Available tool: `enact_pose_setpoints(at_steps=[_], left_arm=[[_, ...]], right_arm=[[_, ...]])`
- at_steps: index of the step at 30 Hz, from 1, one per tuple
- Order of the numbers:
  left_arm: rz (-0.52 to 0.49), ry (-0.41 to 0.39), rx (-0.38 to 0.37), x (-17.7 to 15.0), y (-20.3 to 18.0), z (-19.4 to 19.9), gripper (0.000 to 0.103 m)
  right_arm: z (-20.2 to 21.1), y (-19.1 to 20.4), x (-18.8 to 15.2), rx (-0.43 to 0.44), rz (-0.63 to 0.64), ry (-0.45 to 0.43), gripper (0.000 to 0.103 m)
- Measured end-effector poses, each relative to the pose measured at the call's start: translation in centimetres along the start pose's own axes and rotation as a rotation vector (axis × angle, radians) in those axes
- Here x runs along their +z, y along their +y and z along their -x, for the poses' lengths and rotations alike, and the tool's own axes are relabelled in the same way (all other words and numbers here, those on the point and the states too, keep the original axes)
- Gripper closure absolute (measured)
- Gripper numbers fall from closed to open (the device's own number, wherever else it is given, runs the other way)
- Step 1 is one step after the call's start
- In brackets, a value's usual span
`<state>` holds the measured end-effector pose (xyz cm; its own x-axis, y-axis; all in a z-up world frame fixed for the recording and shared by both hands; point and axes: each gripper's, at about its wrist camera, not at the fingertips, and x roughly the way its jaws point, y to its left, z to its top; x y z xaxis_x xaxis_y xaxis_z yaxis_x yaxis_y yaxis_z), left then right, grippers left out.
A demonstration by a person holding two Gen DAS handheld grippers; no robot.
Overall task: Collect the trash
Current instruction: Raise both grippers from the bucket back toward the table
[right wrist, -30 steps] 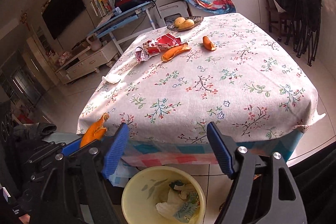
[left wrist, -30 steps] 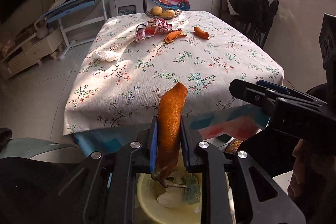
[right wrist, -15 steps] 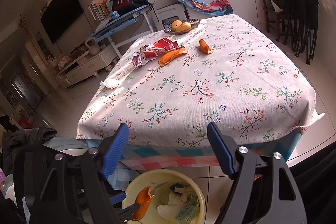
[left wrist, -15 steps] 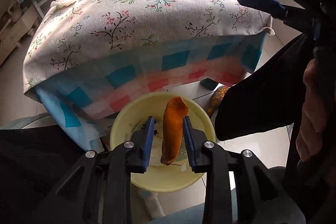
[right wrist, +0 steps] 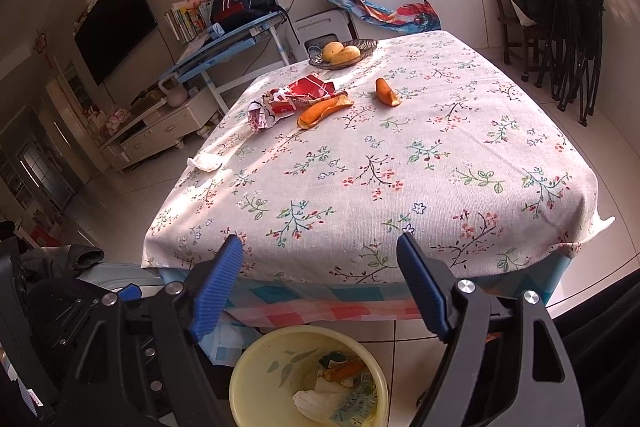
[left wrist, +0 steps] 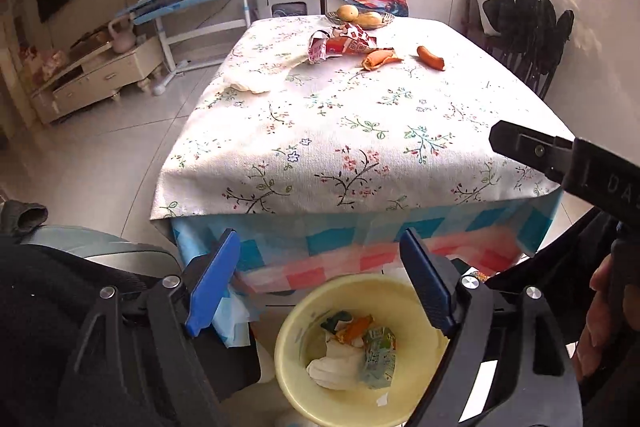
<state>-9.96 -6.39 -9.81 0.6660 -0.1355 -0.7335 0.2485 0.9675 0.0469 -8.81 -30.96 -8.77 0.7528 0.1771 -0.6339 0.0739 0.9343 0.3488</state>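
Orange peel (left wrist: 354, 327) is now seen lying in the yellow bin (left wrist: 296, 319), among a white tissue and a green carton, where a second ago it was pinched upright in the left gripper (left wrist: 320, 287). The jaws of that gripper are opening and are already spread wide, with nothing between them; the bin is framed in the gap just below. One piece of trash is thus judged to be delivered, and the left gripper is freed for another pick.

The right gripper (right wrist: 320, 283) is held wide and empty as well, poised over the near edge of the table (right wrist: 440, 187), with the bin (right wrist: 244, 367) under its left finger.

More trash is left on the cloth, all well apart from both grippers, toward the far edge. A long peel (right wrist: 324, 109) is seen just beside a crumpled red wrapper (right wrist: 296, 97), a shorter peel (right wrist: 386, 91) lies a little to its right, and a white tissue (right wrist: 206, 162) rests at the left edge. A fruit basket (right wrist: 344, 53) at the far edge is not taken for trash.

The task is judged partly done: a long reach across the table is called for next, and the tissue is the nearest piece to the left gripper
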Motion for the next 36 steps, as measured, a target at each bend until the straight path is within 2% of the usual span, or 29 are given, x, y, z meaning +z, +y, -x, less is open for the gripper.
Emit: enact_pose_setpoints(at_steps=[16, 36], left_arm=[[0.067, -0.052, 0.057, 0.9, 1.7, 0.2, 0.020], [0.070, -0.067, 0.073, 1.0, 1.9, 0.2, 0.018]], right_arm=[[-0.1, 0.1, -0.1, -0.002, 0.005, 0.007, 0.026], [-0.4, 0.3, -0.3, -0.004, 0.011, 0.019, 0.026]])
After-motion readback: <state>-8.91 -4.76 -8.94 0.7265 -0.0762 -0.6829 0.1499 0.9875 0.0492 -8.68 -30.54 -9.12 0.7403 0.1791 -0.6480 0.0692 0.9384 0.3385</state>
